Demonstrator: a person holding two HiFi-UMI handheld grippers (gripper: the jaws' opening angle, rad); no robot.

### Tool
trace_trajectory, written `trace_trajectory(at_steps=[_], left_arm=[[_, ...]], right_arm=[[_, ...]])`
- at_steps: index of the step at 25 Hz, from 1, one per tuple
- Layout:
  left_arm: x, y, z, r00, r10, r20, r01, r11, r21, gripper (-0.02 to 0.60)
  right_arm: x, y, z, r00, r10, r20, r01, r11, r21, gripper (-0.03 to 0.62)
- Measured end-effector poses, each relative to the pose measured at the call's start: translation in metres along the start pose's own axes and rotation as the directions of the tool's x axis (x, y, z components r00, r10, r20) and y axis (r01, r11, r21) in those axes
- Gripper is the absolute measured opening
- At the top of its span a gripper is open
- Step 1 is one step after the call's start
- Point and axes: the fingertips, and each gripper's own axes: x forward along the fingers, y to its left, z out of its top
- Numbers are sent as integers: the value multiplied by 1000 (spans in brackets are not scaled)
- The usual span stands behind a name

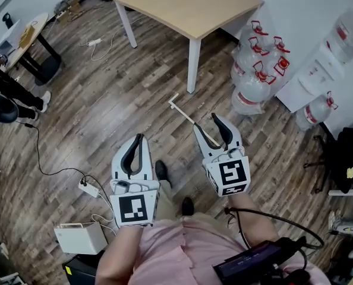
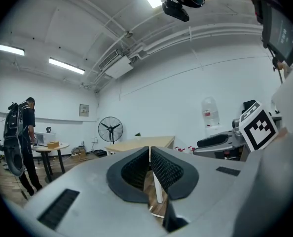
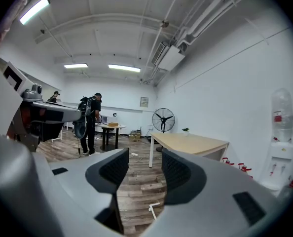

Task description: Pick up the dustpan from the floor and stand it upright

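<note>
Left hand-held gripper (image 1: 139, 138) — jaws narrowed to a slit, nothing between them. Right hand-held gripper (image 1: 206, 122) — jaws wide, empty. The thin white handle of the dustpan (image 1: 185, 113) lies flat on the brown wood-plank floor (image 1: 105, 111). It runs toward 11 o'clock from the right jaws, its pan end hidden beneath that gripper. Light wooden desk (image 1: 188, 8) at 12 o'clock.

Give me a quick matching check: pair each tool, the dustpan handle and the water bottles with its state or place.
Things:
1 left tool
2 right tool
3 dustpan handle
4 water bottles

States or places:
a flat on the floor near the table leg
b jaws apart
c heaped by the wall
d jaws together, nothing held

Pairs: 1-d, 2-b, 3-a, 4-c
</note>
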Motion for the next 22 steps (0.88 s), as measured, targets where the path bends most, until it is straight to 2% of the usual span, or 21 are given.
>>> trace_trajectory(at_steps=[5, 9, 14, 22], left_arm=[[60, 48, -18, 1000, -4, -21, 4, 999, -37, 20], [111, 86, -29, 999, -28, -29, 27, 999, -36, 20], [170, 133, -32, 998, -60, -29, 58, 997, -55, 20], [237, 167, -22, 996, -92, -7, 91, 995, -47, 20]], right_arm=[[72, -5, -1, 1000, 3, -30, -3, 1000, -2, 209], [133, -9, 2, 999, -3, -49, 3, 1000, 0, 210], [202, -15, 21, 998, -21, -51, 20, 1000, -20, 210], [264, -37, 42, 998, -46, -39, 44, 998, -44, 209]])
